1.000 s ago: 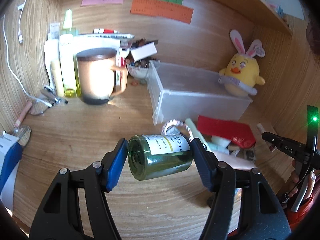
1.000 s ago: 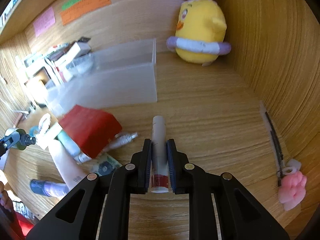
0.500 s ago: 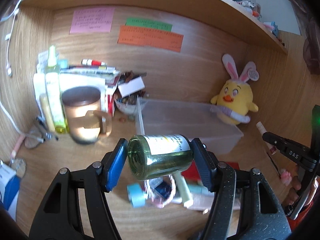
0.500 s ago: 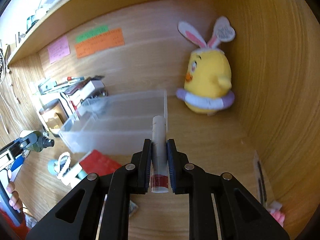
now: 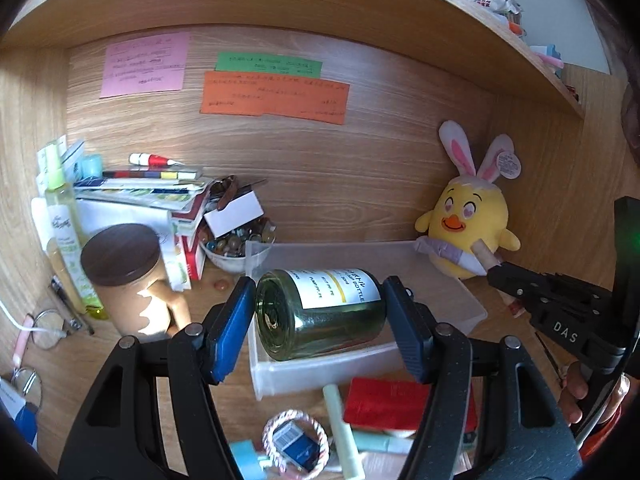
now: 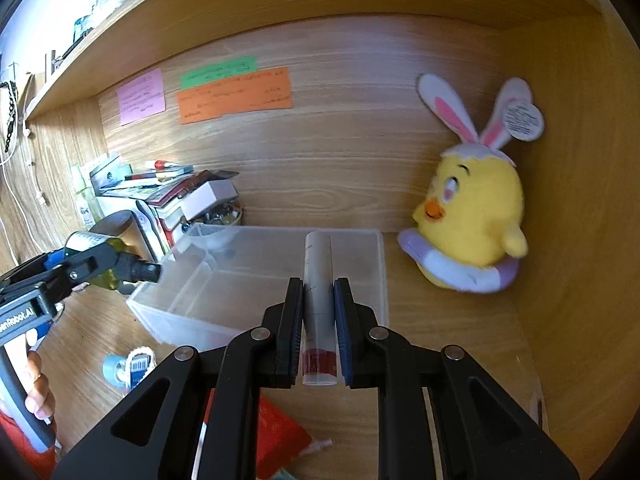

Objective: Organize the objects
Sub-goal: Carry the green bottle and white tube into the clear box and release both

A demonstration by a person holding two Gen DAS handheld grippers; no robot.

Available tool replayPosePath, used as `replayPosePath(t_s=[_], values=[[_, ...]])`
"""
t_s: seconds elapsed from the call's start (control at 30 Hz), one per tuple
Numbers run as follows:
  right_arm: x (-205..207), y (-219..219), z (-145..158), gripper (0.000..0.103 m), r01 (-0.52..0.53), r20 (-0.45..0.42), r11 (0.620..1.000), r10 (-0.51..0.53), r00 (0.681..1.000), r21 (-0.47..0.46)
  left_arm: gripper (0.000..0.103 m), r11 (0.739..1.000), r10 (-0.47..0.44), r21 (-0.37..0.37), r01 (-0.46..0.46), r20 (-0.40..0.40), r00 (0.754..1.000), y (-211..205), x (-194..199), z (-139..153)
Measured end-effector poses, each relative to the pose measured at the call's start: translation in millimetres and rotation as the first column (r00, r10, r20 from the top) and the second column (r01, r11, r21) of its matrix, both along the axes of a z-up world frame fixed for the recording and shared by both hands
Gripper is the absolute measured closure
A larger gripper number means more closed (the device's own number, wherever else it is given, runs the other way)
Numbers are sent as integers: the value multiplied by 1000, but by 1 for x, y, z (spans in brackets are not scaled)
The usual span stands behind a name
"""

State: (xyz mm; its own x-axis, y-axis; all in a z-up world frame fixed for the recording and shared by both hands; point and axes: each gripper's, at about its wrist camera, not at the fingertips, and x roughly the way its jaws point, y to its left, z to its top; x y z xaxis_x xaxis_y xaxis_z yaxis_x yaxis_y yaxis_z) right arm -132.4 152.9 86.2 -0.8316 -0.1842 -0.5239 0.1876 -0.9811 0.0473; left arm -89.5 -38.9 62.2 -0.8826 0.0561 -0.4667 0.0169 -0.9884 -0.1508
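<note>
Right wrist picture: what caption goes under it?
Right gripper grips a white tube before the clear plastic bin.

count: one clear plastic bin [image 5: 448,280] at centre; one green glass bottle [image 5: 320,314]; one white tube [image 6: 318,280]; one yellow plush chick [image 5: 468,228] at 3 o'clock; three paper notes [image 5: 274,98] at 12 o'clock.

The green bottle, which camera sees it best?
The left wrist view: the green bottle fills the middle, lying sideways between the left gripper's pads, label readable. The right wrist view shows it small at the left edge, mostly hidden behind that gripper.
</note>
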Motion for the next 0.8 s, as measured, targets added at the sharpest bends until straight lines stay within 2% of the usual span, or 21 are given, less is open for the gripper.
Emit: replayPosePath(t_s=[0.3, 0.57, 0.8], values=[[-33, -19, 1, 89, -20, 12, 998, 20, 1000, 59, 38, 999, -36, -4, 37, 71, 997, 6, -39, -7], [-67, -28, -27, 89, -48, 117, 994, 37, 992, 95, 38, 997, -79, 0, 81, 222, 972, 12, -74, -40], [-89, -27, -52, 89, -71, 219, 994, 52, 974, 82, 38, 994, -105, -6, 112, 297, 949, 17, -89, -58]])
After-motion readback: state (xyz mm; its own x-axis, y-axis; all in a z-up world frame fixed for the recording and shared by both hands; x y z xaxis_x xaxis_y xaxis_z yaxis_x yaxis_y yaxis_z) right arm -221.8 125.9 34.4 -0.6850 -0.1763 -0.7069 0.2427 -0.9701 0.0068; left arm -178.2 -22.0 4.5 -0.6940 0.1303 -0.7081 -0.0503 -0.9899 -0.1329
